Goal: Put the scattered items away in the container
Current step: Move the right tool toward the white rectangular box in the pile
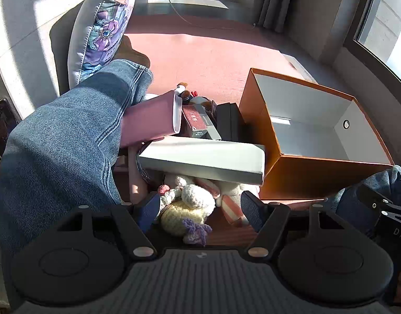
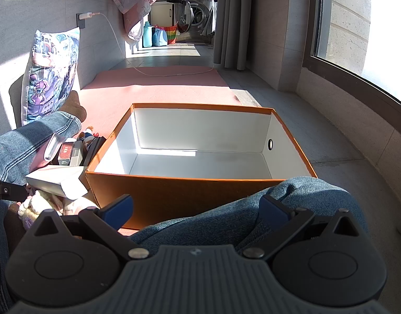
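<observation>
Orange box [image 2: 174, 196] rim unobstructed, left hand-held gripper [image 1: 200, 209] apart around crochet toy [image 1: 184, 214], right hand-held gripper [image 2: 197, 209] apart

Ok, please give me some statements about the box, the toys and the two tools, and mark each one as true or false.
1. The orange box has nothing inside it. True.
2. The left tool is shut on the crocheted toy. False: its jaws are open, with the toy lying between them, not gripped.
3. The right tool is open and holds nothing. True.
4. The white box lies inside the orange box. False: it lies outside, beside the orange box's left wall, over the soft toys.
5. The orange box has a round hole in one wall. True.
6. The pink box stands to the right of the orange box. False: it is on its left, by the denim leg.
</observation>
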`<state>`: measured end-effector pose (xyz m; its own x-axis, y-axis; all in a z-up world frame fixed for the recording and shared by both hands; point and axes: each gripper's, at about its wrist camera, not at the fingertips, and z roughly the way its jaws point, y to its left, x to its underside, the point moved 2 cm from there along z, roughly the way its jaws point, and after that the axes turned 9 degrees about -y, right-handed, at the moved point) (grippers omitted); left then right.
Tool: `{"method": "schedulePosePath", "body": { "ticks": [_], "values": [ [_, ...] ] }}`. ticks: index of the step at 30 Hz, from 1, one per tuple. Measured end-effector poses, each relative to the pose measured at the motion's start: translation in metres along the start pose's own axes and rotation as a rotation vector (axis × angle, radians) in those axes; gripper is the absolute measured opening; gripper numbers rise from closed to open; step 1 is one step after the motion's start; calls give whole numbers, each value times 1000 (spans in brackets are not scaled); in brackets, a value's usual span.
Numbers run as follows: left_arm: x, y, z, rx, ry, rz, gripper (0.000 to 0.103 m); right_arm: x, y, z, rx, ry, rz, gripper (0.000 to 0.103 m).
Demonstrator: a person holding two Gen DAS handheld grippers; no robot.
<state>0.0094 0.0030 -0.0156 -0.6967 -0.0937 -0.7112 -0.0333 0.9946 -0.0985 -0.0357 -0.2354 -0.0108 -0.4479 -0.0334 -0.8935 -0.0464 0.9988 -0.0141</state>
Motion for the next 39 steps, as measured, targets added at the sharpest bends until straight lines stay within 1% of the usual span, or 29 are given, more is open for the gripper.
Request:
{"method": "schedulePosePath", "body": {
  "ticks": [20, 28, 32, 37, 39],
  "values": [
    [2, 1, 3, -1, 17, 5, 81, -1, 1, 0, 1, 1, -2, 102],
    [0, 2, 1, 4, 9, 3, 81, 0, 2, -1, -3, 3, -8, 102],
    [-1, 3, -2, 0, -3, 3, 81, -6, 0, -6, -45, -23, -10, 102],
    [-4, 4, -4, 8, -16, -3, 80, -22, 4, -14, -118, -104, 10, 103],
    [-5, 4, -5, 11, -21, -5, 80, -28, 6, -15, -133, -132, 12, 103]
  ]
}}
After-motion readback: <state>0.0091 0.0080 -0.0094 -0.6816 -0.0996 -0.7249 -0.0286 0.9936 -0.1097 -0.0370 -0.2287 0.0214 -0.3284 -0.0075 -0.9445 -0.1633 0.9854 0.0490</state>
